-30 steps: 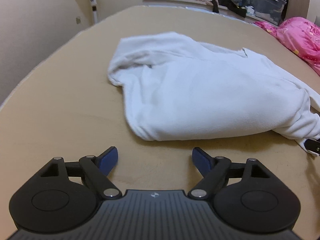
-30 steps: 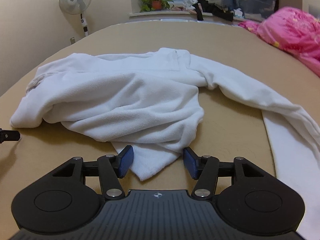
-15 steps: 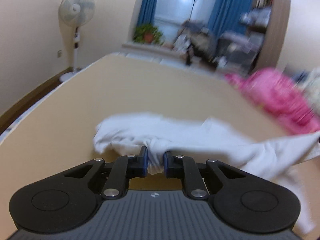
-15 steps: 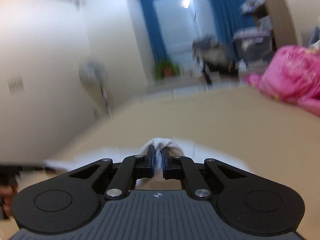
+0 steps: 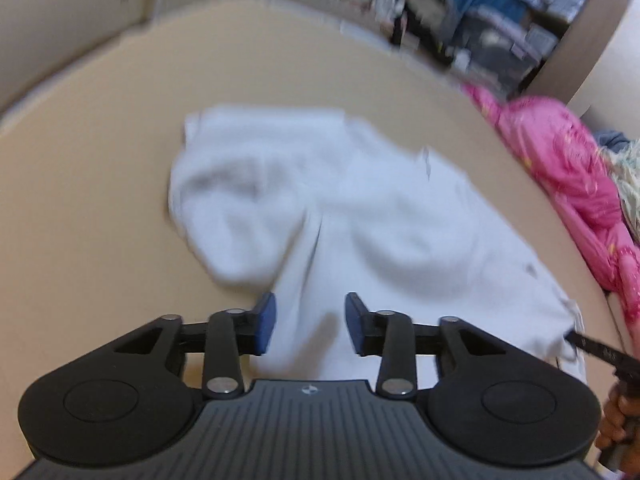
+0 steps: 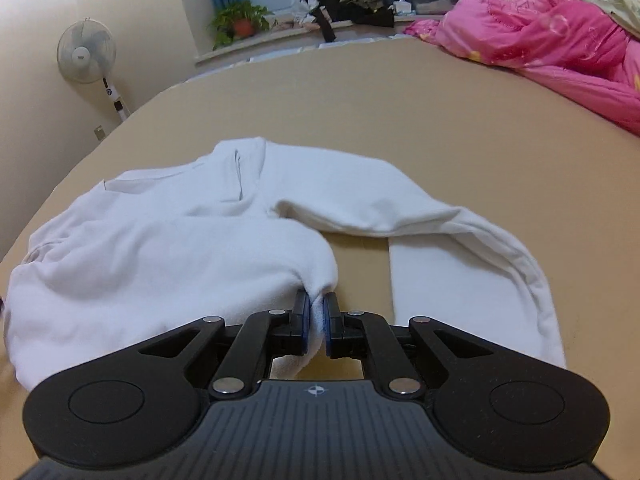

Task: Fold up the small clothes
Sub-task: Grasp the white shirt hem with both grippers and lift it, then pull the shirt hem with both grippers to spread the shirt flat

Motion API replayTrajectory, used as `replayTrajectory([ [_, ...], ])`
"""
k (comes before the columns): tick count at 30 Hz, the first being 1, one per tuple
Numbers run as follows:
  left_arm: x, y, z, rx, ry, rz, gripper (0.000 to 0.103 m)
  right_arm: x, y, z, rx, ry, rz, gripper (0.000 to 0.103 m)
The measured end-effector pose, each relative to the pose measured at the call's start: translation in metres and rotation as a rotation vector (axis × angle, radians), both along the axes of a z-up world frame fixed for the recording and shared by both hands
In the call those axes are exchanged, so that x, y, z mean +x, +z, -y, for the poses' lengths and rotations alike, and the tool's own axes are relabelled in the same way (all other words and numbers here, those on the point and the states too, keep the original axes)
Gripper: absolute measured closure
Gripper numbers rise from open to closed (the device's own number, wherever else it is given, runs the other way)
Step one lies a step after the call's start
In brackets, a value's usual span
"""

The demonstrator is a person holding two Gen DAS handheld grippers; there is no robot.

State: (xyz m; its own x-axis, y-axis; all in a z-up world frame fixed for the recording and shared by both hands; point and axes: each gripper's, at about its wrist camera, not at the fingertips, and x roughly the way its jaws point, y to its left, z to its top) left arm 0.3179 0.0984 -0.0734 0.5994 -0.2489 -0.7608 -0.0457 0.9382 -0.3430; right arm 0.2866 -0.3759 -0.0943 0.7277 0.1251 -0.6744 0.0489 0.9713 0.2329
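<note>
A white long-sleeved top [image 6: 168, 248] lies spread on the tan surface [image 6: 400, 112], one sleeve [image 6: 460, 232] curving off to the right. My right gripper [image 6: 316, 322] is shut on the near hem of the top, with white cloth pinched between its blue pads. In the left wrist view the same top [image 5: 340, 208] looks blurred and lies in front of my left gripper [image 5: 310, 322], which is open with its fingers over the near edge of the cloth and nothing pinched.
A pink quilt [image 6: 540, 36] lies along the right side, also in the left wrist view [image 5: 568, 168]. A standing fan [image 6: 86, 52] and a potted plant [image 6: 240, 20] are beyond the far edge. A hand holding the other gripper [image 5: 616, 412] shows at lower right.
Half a second ago both grippers held the top lifted. Now it lies laid out on the surface; my left gripper has opened and let go, while my right stays shut on the hem.
</note>
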Motion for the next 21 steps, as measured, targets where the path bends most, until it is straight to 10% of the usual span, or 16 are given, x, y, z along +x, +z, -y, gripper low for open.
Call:
replayTrajectory([
  [7, 0.001, -0.028, 0.009, 0.077, -0.037, 0.010, 0.043, 0.001, -0.007, -0.003, -0.028, -0.001, 0.002, 0.096],
  [11, 0.000, -0.034, 0.000, 0.055, 0.004, 0.038, 0.093, -0.007, -0.008, -0.005, -0.013, -0.002, 0.025, 0.096],
  [21, -0.131, 0.079, -0.005, 0.125, -0.105, 0.152, 0.097, -0.111, 0.080, -0.002, 0.090, 0.059, 0.084, 0.097],
])
